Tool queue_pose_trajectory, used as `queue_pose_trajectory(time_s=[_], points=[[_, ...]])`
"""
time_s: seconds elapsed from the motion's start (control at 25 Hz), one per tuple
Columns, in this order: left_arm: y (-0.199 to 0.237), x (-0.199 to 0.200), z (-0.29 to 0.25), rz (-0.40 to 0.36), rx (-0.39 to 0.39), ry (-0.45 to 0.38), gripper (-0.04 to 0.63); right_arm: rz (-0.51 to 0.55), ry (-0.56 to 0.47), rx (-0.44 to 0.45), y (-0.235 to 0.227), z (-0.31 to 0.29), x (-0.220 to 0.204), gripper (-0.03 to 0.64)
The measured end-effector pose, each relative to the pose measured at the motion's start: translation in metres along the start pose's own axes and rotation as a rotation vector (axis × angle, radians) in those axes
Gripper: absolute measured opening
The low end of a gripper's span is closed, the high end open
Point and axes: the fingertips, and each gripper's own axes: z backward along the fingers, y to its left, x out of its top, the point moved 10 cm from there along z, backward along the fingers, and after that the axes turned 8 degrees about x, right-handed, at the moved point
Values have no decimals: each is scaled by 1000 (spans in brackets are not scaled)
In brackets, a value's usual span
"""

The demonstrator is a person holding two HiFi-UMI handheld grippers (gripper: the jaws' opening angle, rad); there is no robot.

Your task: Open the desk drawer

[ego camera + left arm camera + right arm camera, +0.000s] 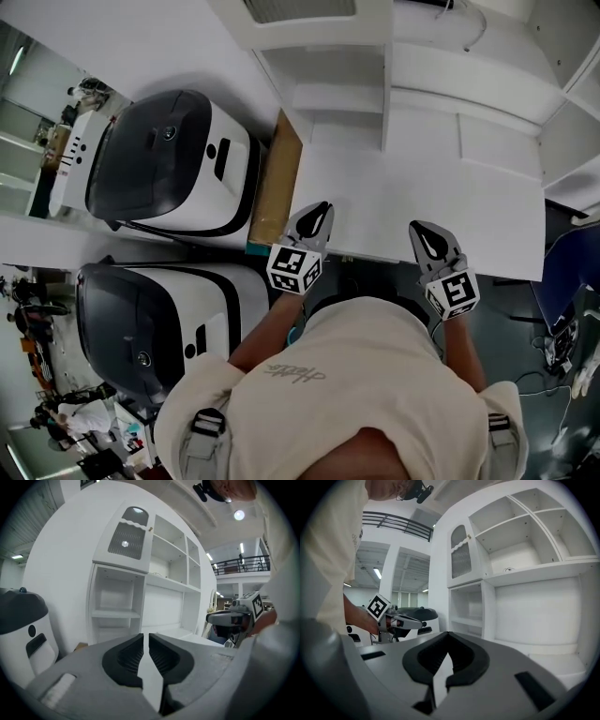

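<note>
The white desk (422, 187) lies in front of me in the head view, and its front edge hides any drawer front. My left gripper (314, 220) hovers over the desk's front left corner. Its jaws stand almost together with only a thin slit and nothing between them (146, 637). My right gripper (427, 239) is over the front edge further right, tips touching and empty (447, 634). Both point at the white hutch (140, 588). Each gripper view also catches the other gripper: right (225, 617), left (410, 618).
Two white-and-black machines (173, 164) (150, 319) stand left of the desk. A brown board (278, 183) leans against the desk's left side. The hutch's open shelves (520, 531) rise at the back. A blue chair (567, 272) and cables are at the right.
</note>
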Motion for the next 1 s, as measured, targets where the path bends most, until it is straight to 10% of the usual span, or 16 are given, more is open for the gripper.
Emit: queue_pose_trajectory(time_s=[0.52,1.0], points=[[-23,-10,-7,2,17,51,100,-14,-11,17,-23,25,-5,-5],[-34,-119,-19,4,-14,364,100,-75,89,-14,-13,38,-42,-5]])
